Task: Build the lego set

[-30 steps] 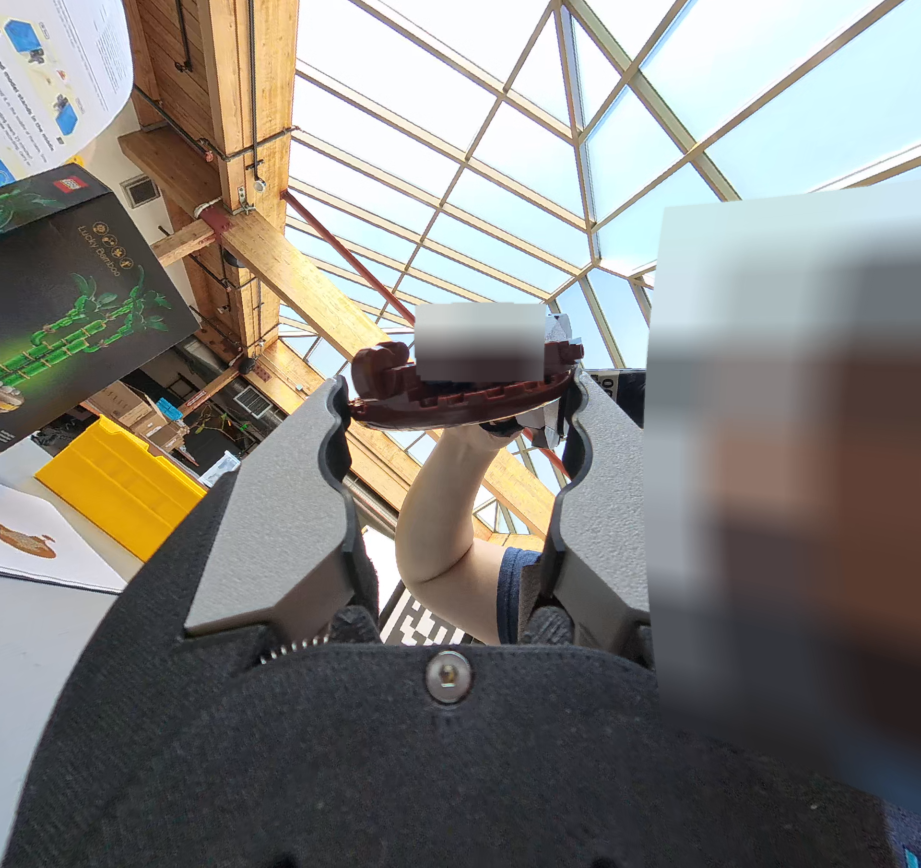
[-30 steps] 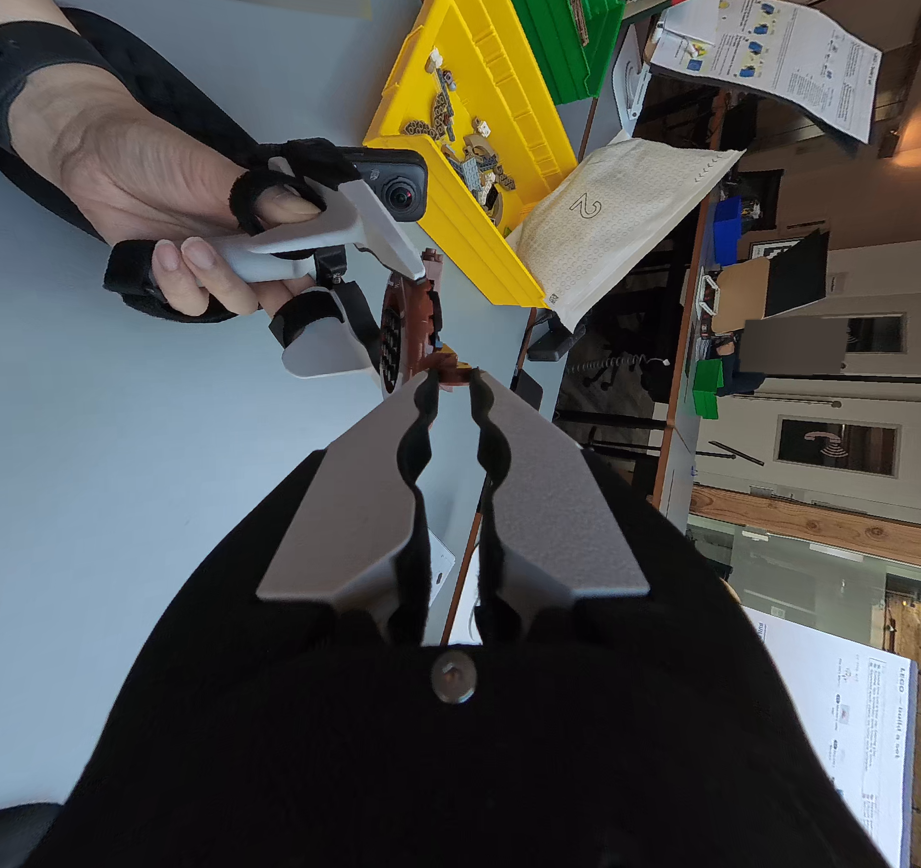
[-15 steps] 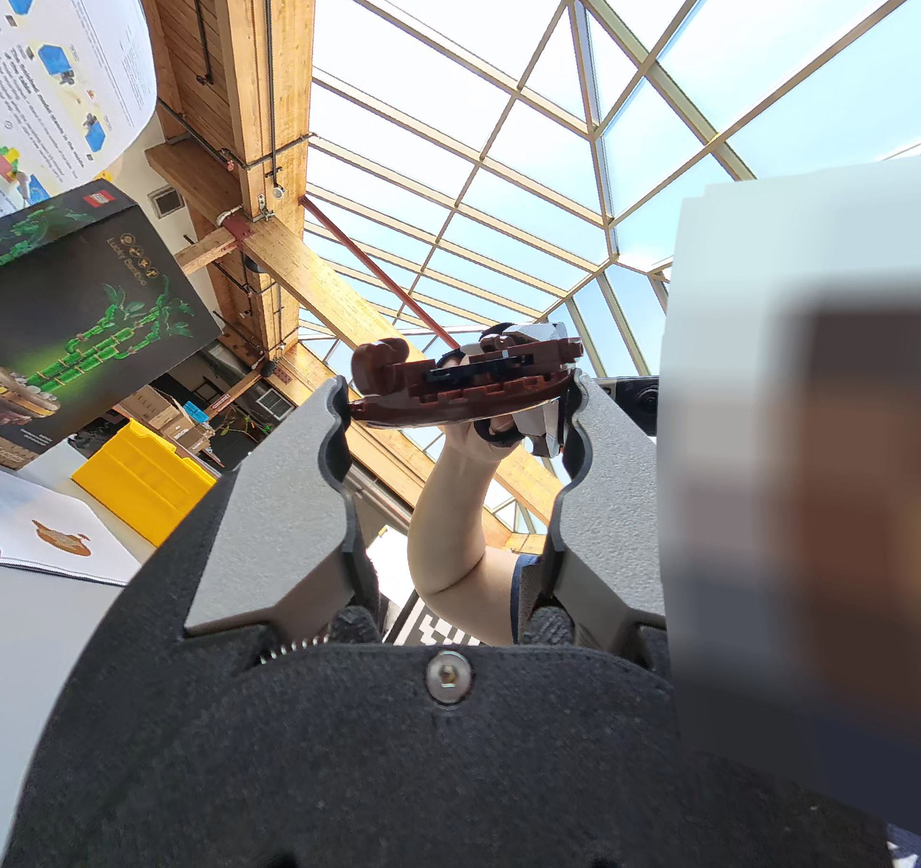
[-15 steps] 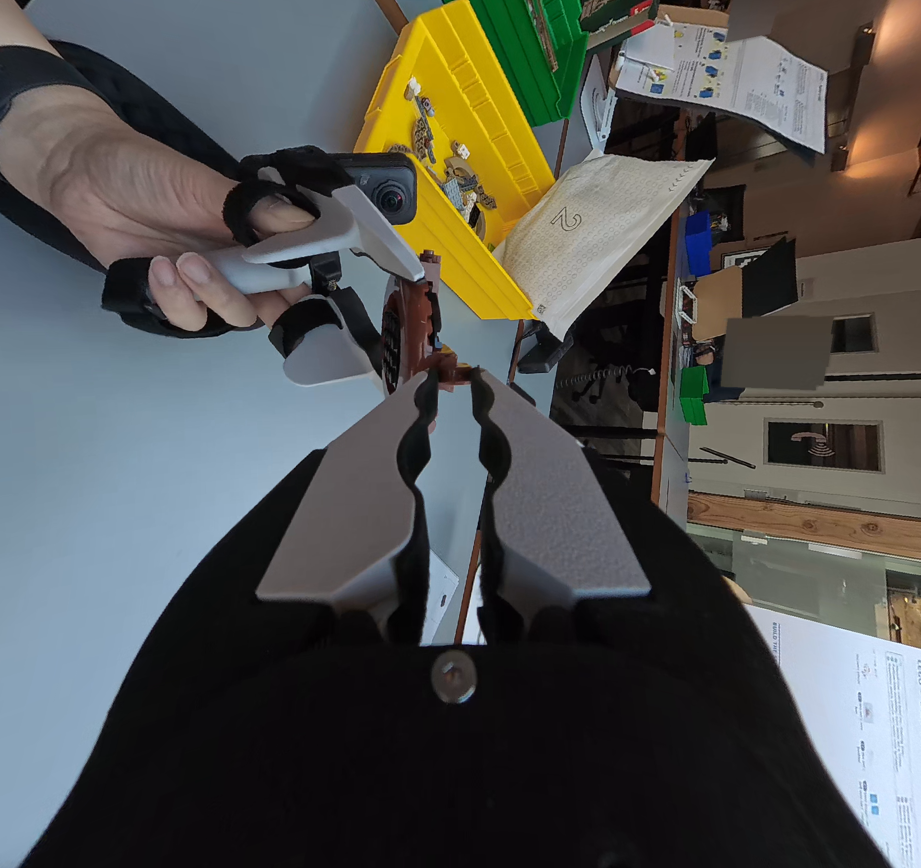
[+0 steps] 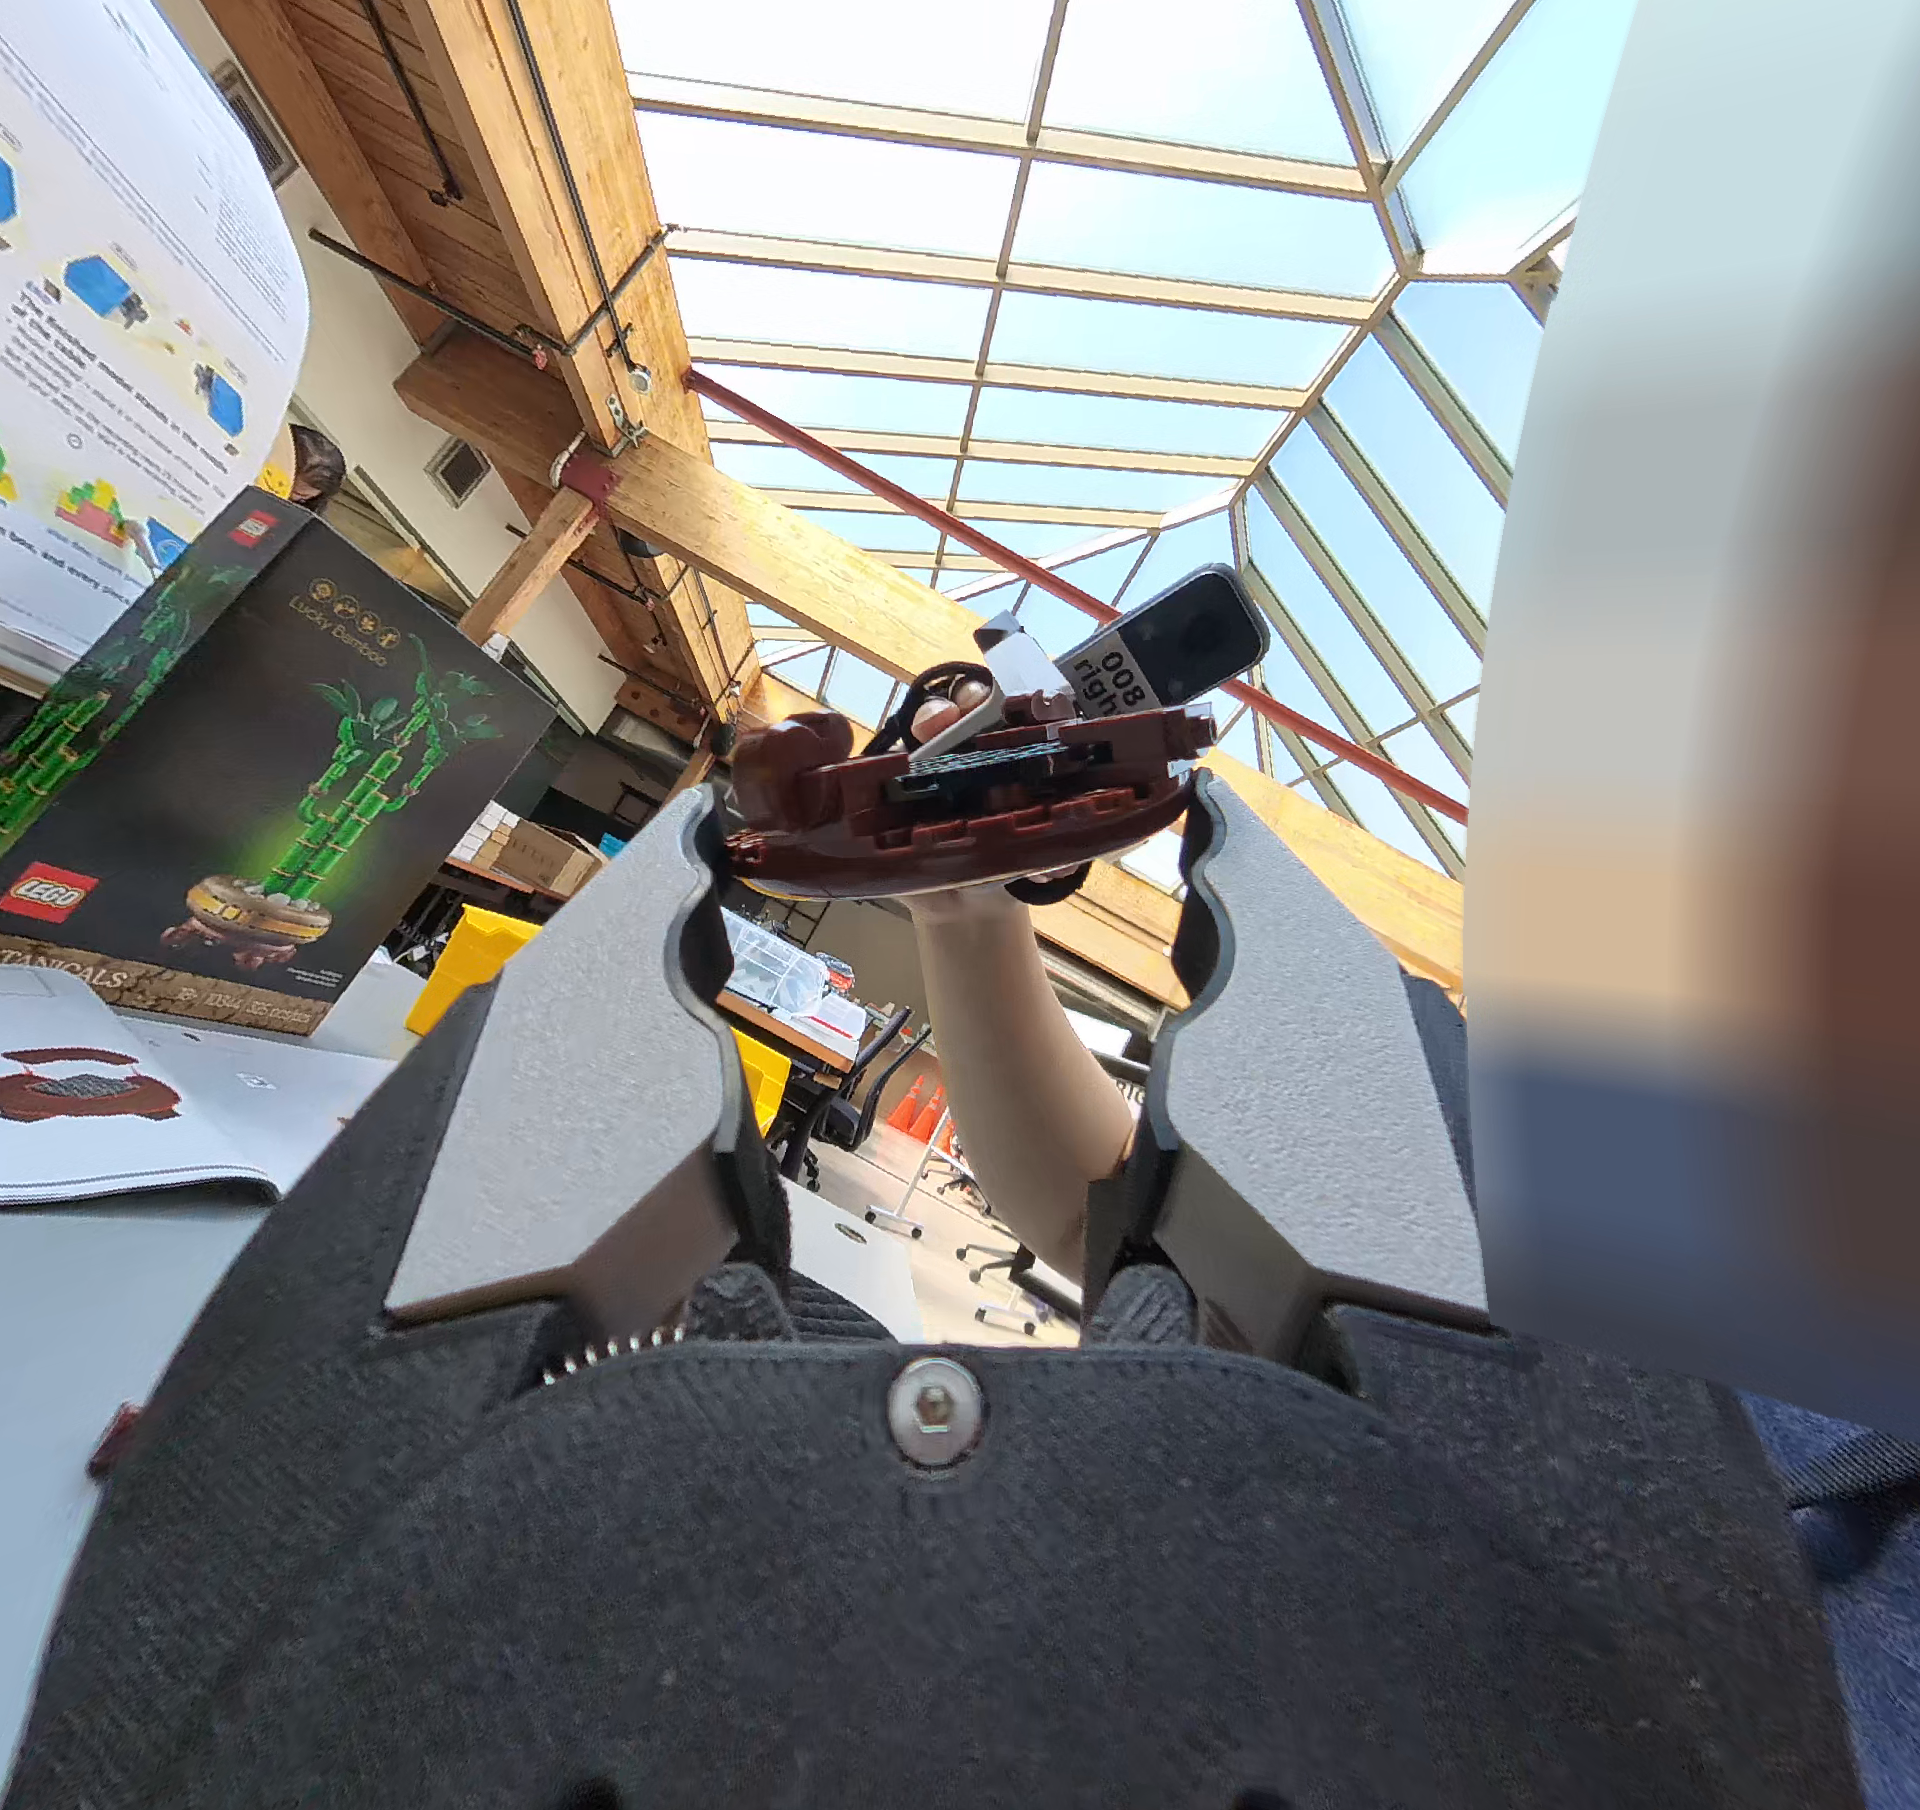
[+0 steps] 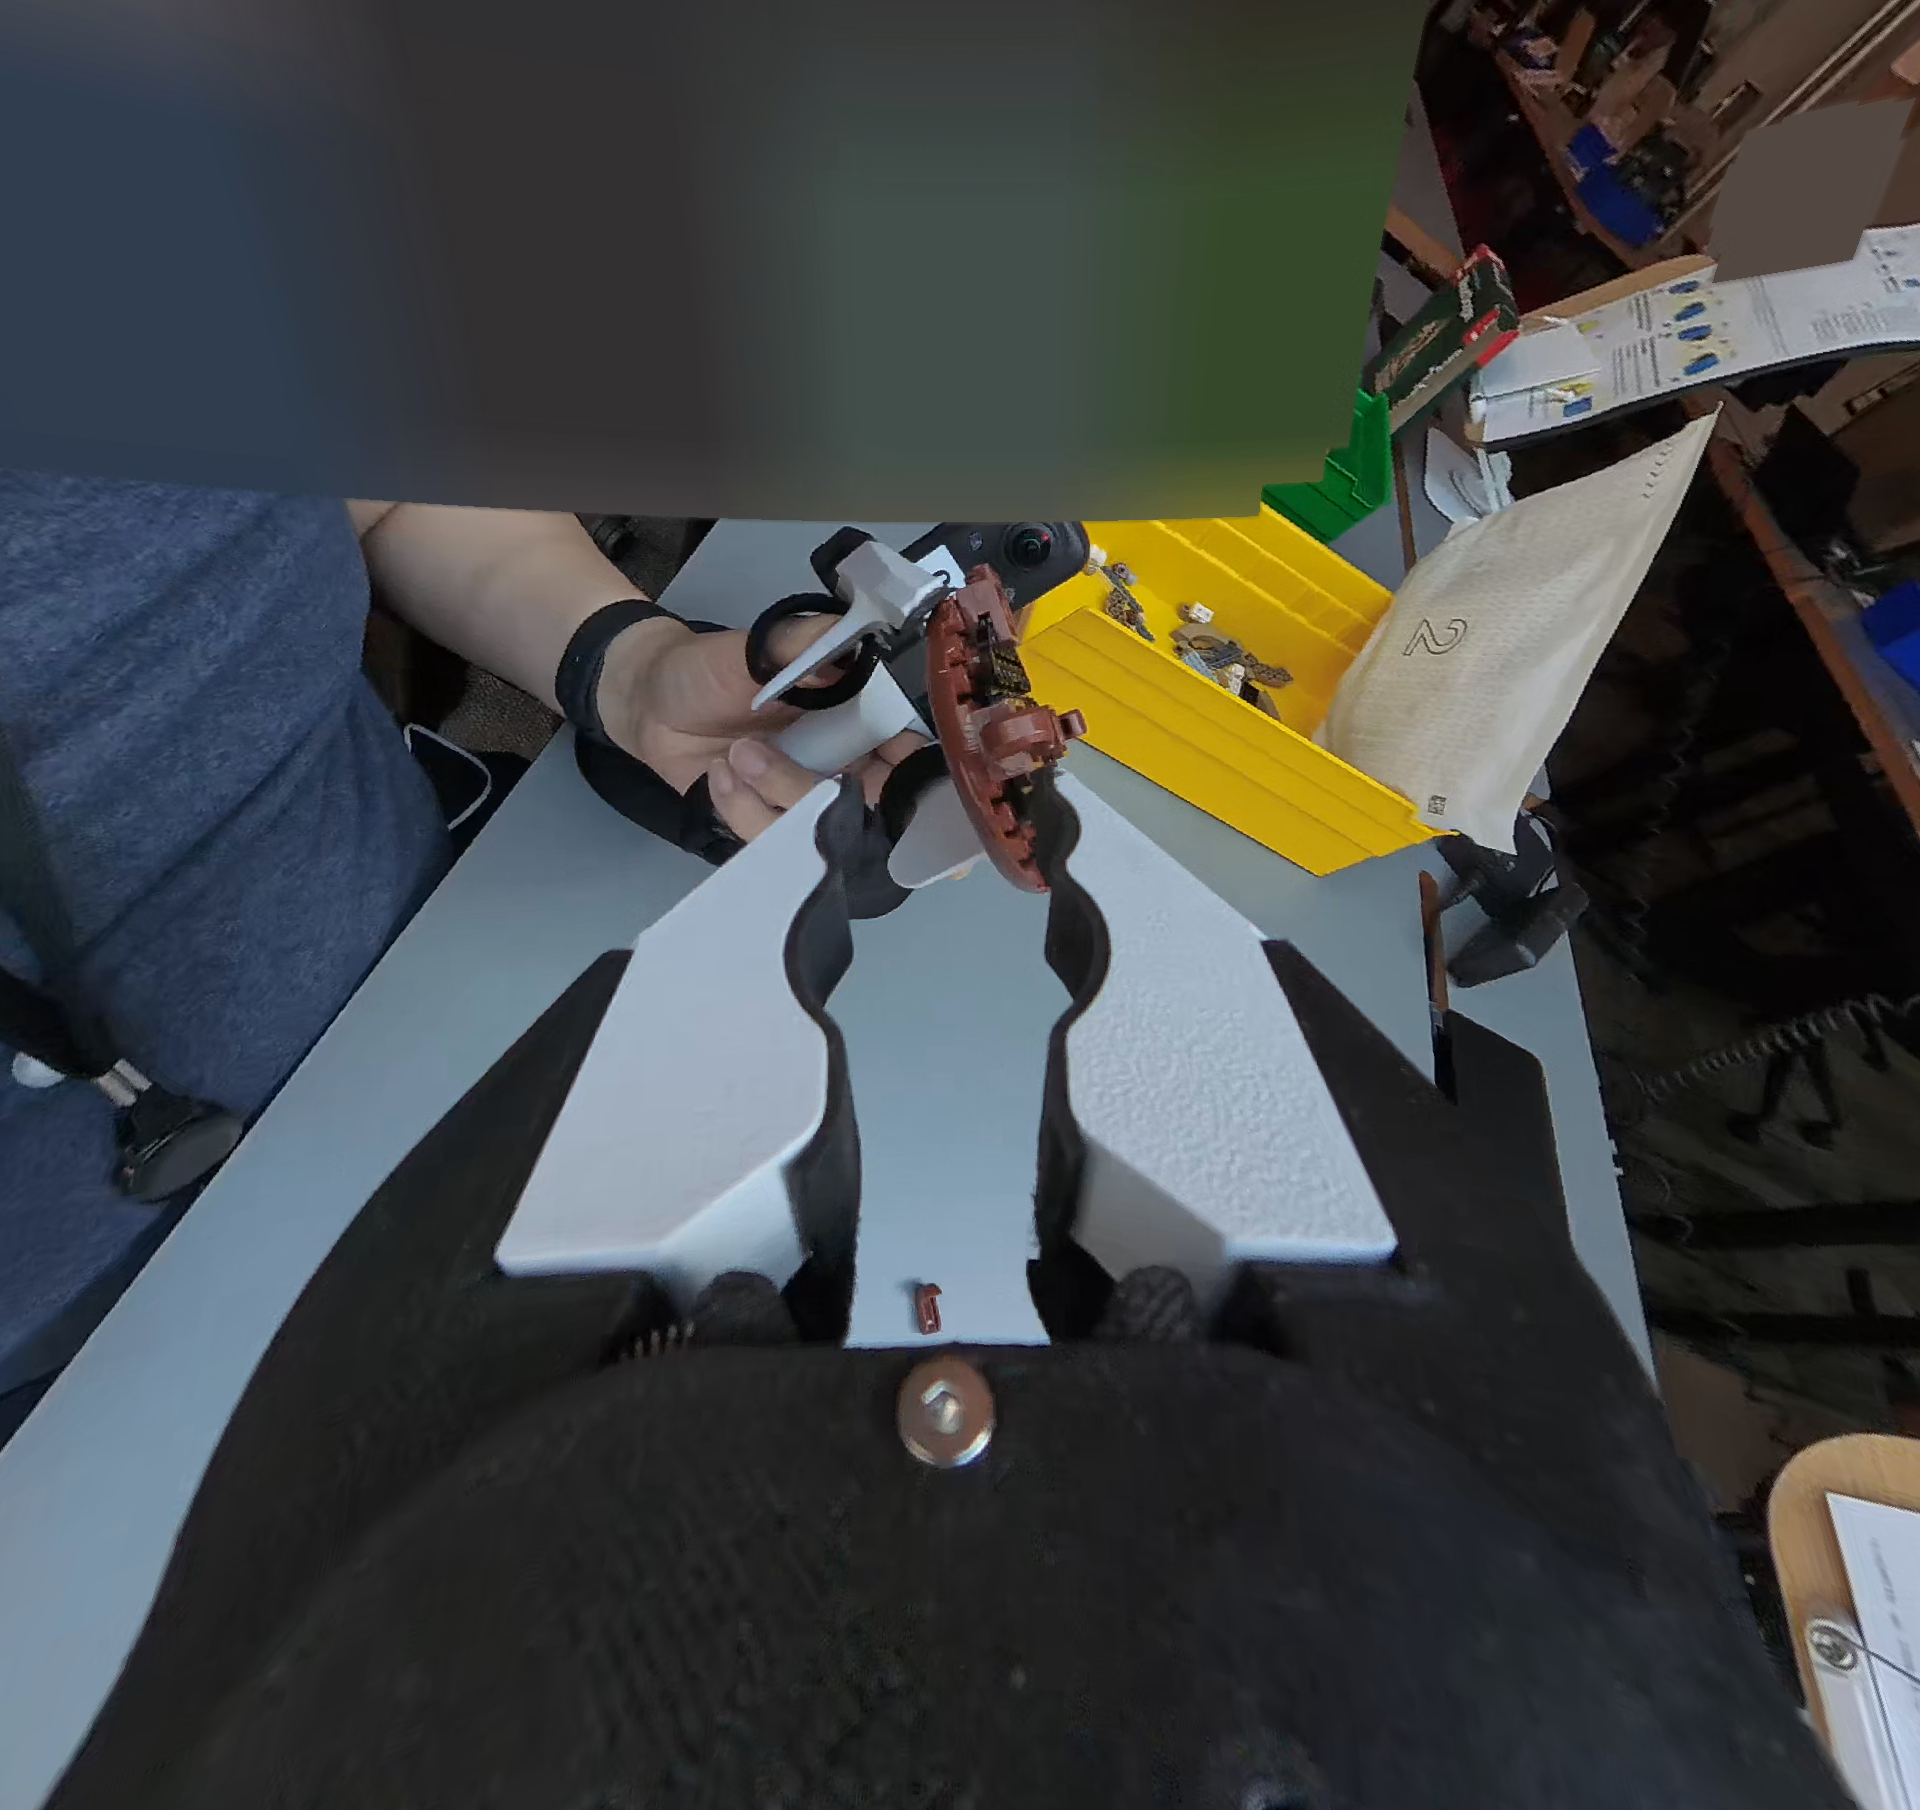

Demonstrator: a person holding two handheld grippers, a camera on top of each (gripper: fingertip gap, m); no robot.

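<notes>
My left gripper [image 5: 951, 810] is shut on a round dark-brown lego base [image 5: 997, 789], gripping it by its rim and holding it up in the air. In the right wrist view the base [image 6: 982, 711] stands on edge above the grey table [image 6: 623, 877], with black and tan parts on its face and a brown stud block sticking out. My right gripper [image 6: 945, 810] is open and empty, its fingertips on either side of the base's lower edge. A small brown piece [image 6: 928, 1308] lies on the table between the right fingers' roots.
A yellow bin [image 6: 1226, 732] with several loose pieces stands behind the base, a green bin [image 6: 1351, 472] and a paper bag [image 6: 1507, 680] beyond it. The lego box [image 5: 270, 773] and the open instruction booklet [image 5: 114, 1126] are at the left. A person's arm [image 6: 499, 576] reaches in. The tips of one gripper are about 5 centimeters away from the tips of the other. The left tips stand about 25 centimeters off the small brown piece [image 6: 928, 1308].
My right gripper has opened from nearly shut at the base and has swung round. My left gripper has tilted downward with the base still in it.
</notes>
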